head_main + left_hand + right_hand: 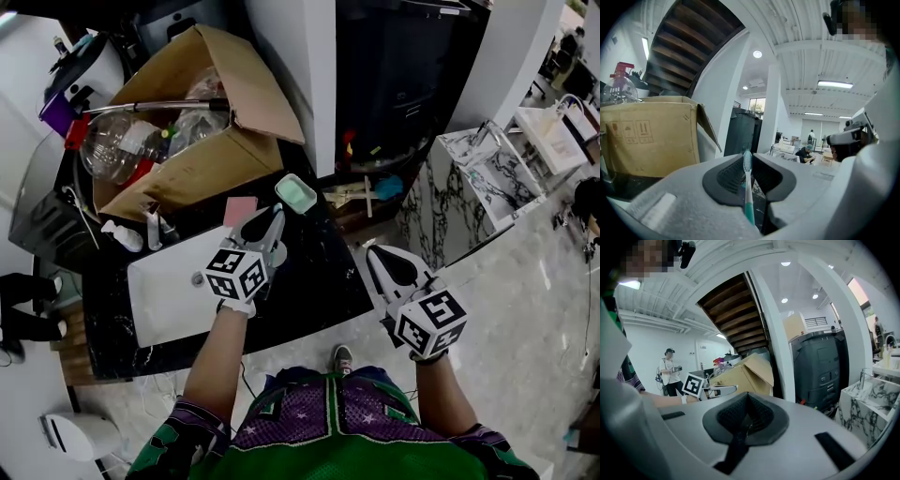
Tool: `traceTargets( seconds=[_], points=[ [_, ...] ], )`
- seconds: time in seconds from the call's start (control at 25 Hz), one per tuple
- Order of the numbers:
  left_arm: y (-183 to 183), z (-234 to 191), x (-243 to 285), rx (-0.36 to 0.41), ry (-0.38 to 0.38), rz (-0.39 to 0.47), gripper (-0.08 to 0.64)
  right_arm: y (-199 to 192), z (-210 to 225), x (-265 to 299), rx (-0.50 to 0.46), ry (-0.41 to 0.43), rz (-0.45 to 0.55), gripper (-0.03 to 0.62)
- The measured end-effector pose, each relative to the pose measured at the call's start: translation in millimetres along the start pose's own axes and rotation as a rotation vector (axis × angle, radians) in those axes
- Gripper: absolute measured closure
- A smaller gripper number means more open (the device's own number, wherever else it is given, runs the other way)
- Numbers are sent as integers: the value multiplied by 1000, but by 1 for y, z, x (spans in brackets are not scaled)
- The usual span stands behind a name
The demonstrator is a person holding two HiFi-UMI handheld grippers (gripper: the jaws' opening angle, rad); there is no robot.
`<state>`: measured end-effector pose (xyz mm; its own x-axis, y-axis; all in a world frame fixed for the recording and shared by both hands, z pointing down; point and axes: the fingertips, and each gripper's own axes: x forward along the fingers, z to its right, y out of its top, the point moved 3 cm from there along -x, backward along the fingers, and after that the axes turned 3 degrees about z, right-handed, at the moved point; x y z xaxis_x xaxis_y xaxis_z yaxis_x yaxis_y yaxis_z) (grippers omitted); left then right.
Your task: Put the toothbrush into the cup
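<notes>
Teal-white toothbrush [748, 190]: pinched in left gripper [747, 164], head forward. Mint cup [296, 193]: just ahead, toothbrush not yet in. Right gripper [747, 401]: jaws together, empty.

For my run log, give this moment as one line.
left gripper: shut on toothbrush | right gripper: shut, empty | cup: on counter, no toothbrush inside
</notes>
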<state>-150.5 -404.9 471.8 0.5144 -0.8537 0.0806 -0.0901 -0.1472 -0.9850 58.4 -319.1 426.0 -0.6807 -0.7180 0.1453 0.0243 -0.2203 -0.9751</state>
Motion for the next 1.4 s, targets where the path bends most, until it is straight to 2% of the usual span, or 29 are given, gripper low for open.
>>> traceTargets(
  seconds=[0.12,0.32,0.64,0.88,1.24,1.4],
  points=[
    [0,-2,-3,-1,2,3,492,1,-3,-1,-5,4,-1,591],
    [26,0,-3,22,-20,62,492,0,-7,-3,-4,3,-1,591],
    [36,5,15,72,-42,62,492,-2,-4,-11,6,-13,8,591],
    [19,3,21,75,-21,31,492,-1,4,-15,12,-31,11,591],
    [-14,-11,16,49,26,-57,491,-4,5,-11,20,-23,7,591],
    [-27,-18,12,61,53,-102,491,-5,2,-8,21,-15,5,591]
  ],
)
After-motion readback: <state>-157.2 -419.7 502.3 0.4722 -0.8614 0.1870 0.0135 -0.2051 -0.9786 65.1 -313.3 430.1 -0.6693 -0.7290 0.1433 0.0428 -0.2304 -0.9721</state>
